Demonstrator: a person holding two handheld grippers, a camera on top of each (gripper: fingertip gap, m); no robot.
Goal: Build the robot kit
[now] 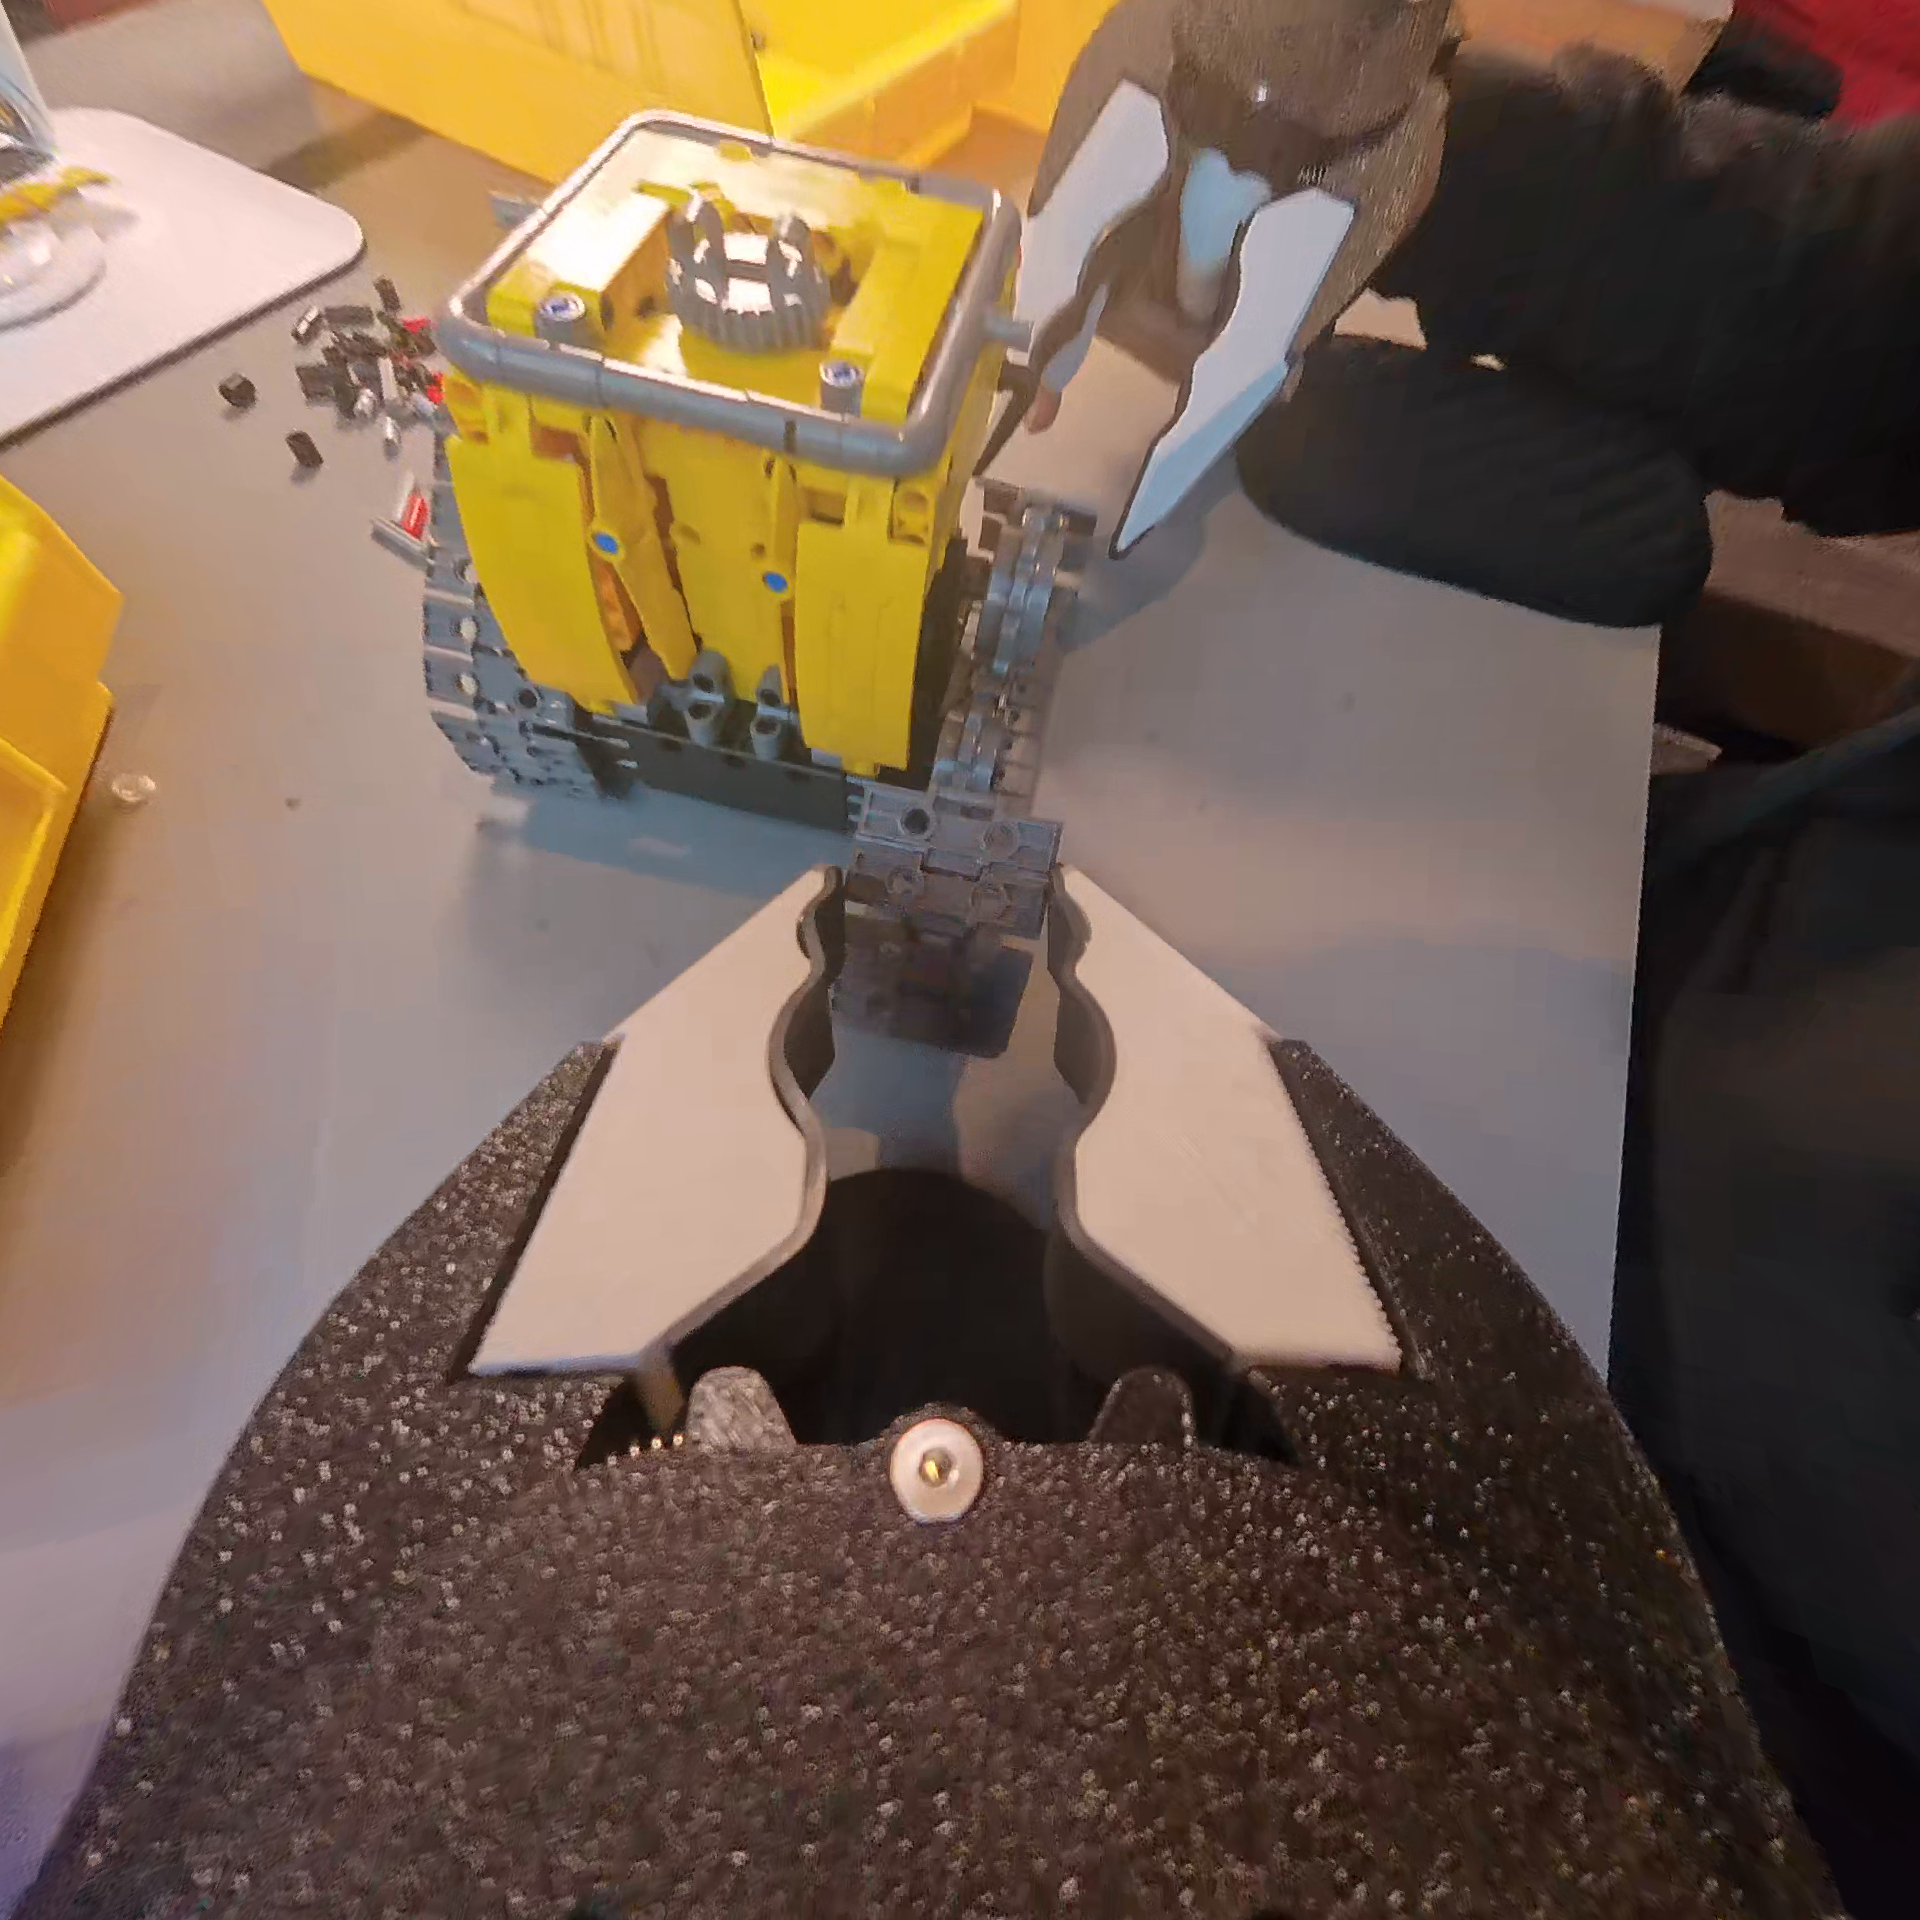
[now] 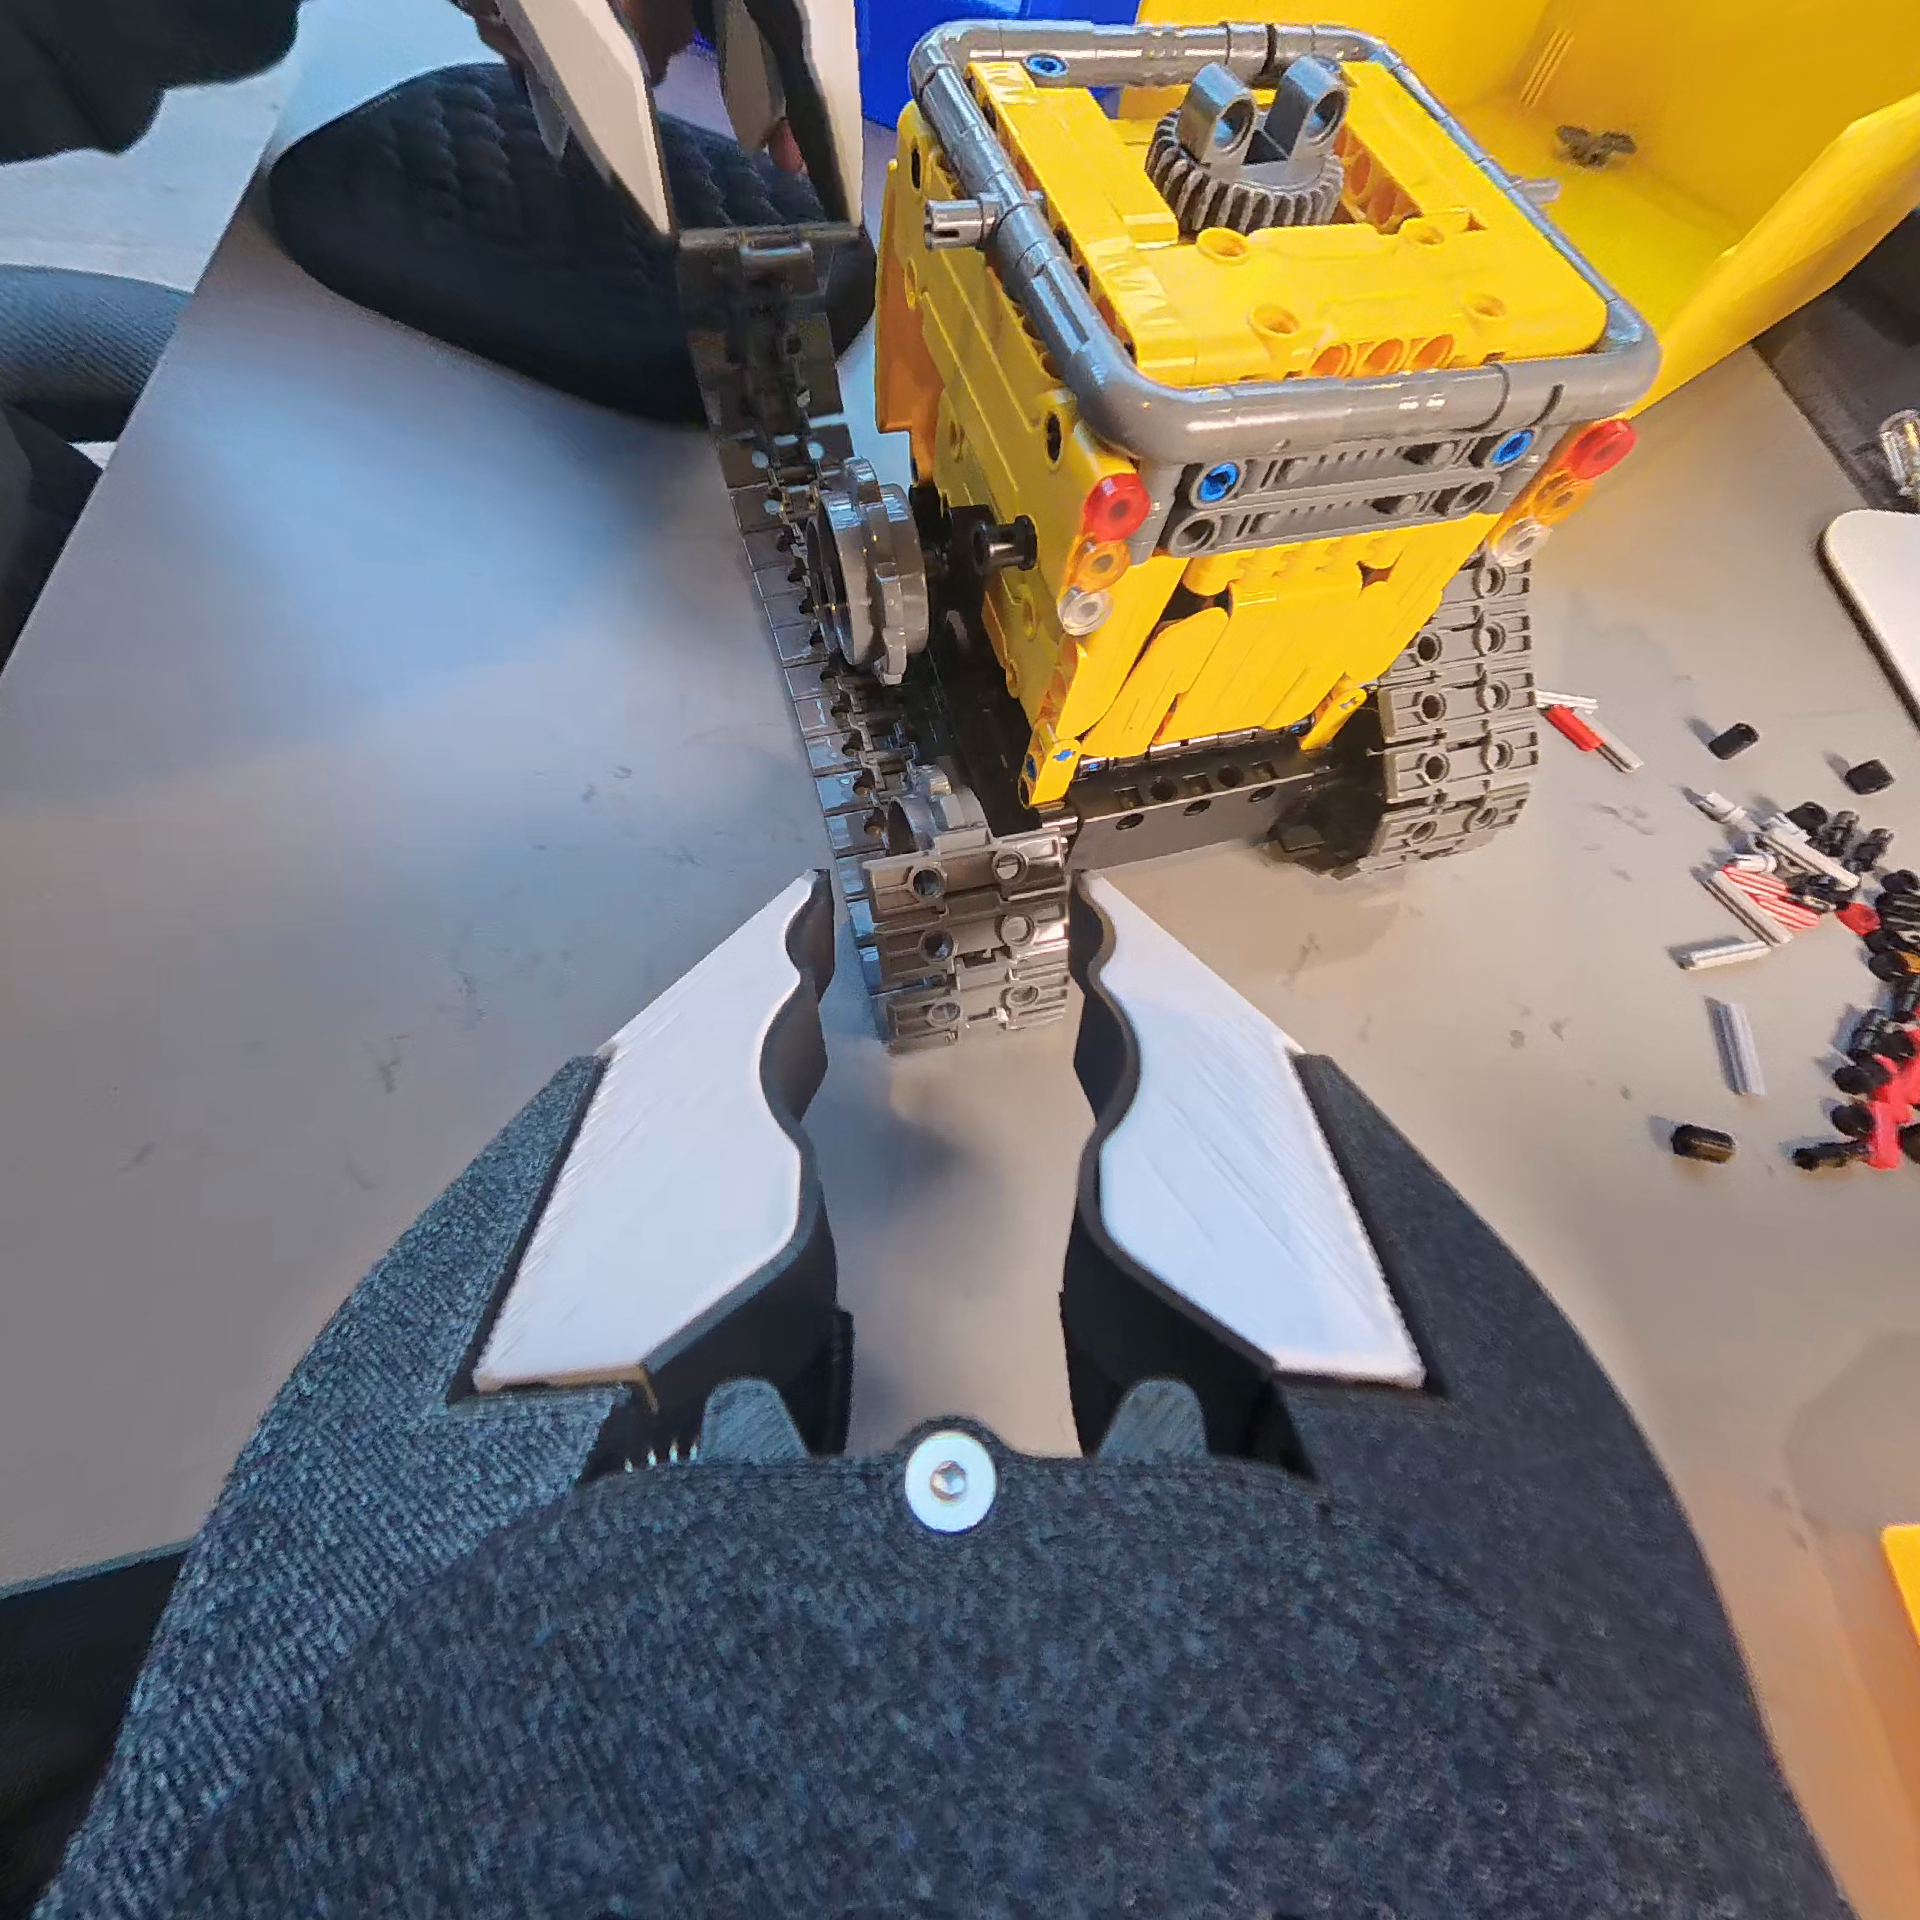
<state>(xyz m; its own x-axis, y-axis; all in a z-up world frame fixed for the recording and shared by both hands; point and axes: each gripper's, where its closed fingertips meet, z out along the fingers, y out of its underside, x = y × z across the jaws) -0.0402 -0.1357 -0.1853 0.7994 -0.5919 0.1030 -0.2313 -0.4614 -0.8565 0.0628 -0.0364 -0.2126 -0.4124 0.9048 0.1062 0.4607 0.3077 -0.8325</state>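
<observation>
Both hand-held grippers, left (image 1: 940,894) and right (image 2: 951,899), are clamping opposite ends of the grey track (image 2: 971,940) running lengthwise beside the upright yellow model (image 2: 1247,416) on the worktop (image 2: 364,727); loose pins (image 2: 1829,935) are lying nearby.

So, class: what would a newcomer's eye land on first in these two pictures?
A yellow brick-built tracked vehicle stands mid-table, a grey gear on its roof. Each hand-held gripper, left and right, has one end of the same grey track between its fingers. Small loose pins lie scattered beside it.

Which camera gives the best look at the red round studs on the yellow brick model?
The right wrist view: the red studs sit in plain sight on the yellow model. The left wrist view faces the model's opposite side, so they are hidden.
</observation>
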